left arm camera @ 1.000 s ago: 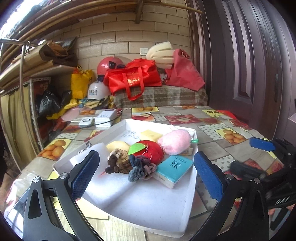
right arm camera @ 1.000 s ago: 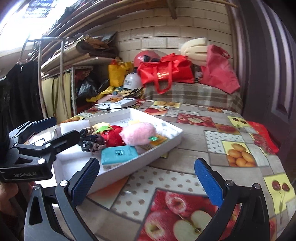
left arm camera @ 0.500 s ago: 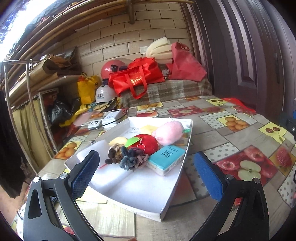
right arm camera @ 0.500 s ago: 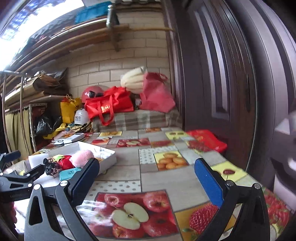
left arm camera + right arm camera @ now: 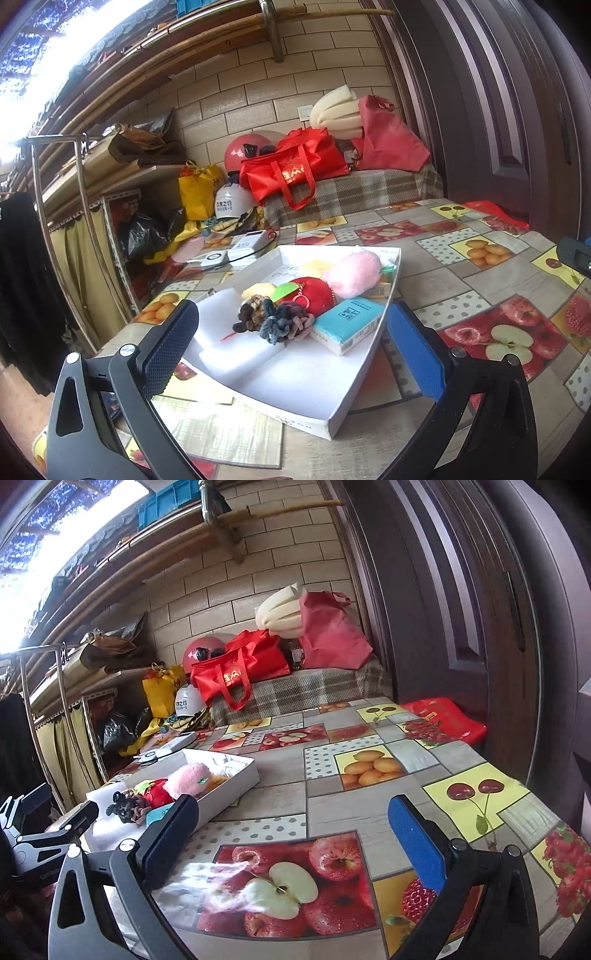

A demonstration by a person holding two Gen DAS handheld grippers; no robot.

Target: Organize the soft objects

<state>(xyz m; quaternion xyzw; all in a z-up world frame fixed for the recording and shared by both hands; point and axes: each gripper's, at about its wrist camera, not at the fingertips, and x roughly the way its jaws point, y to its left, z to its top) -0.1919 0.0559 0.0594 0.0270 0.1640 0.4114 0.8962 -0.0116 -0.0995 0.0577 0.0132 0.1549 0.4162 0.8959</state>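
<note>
A white shallow box [image 5: 295, 391] sits on the fruit-print table. In it lie a pink plush [image 5: 352, 275], a red plush apple with a green leaf [image 5: 310, 291], dark hair scrunchies [image 5: 273, 319], a teal tissue pack [image 5: 347, 321] and white foam pieces [image 5: 218, 302]. My left gripper [image 5: 291, 350] is open and empty, held above the box's near end. My right gripper [image 5: 291, 834] is open and empty over the bare table, right of the box [image 5: 236, 779]. The left gripper also shows at the left edge of the right wrist view [image 5: 48, 830].
A phone and white devices [image 5: 240, 247] lie beyond the box. Red bags [image 5: 291, 173], a helmet [image 5: 229, 203] and a plaid-covered bench [image 5: 354, 192] stand at the back. A red bag [image 5: 443, 720] lies at the table's right by the dark door.
Both grippers have pulled back and up from the box. The right one has swung right, over the open table, and the box now lies at its left.
</note>
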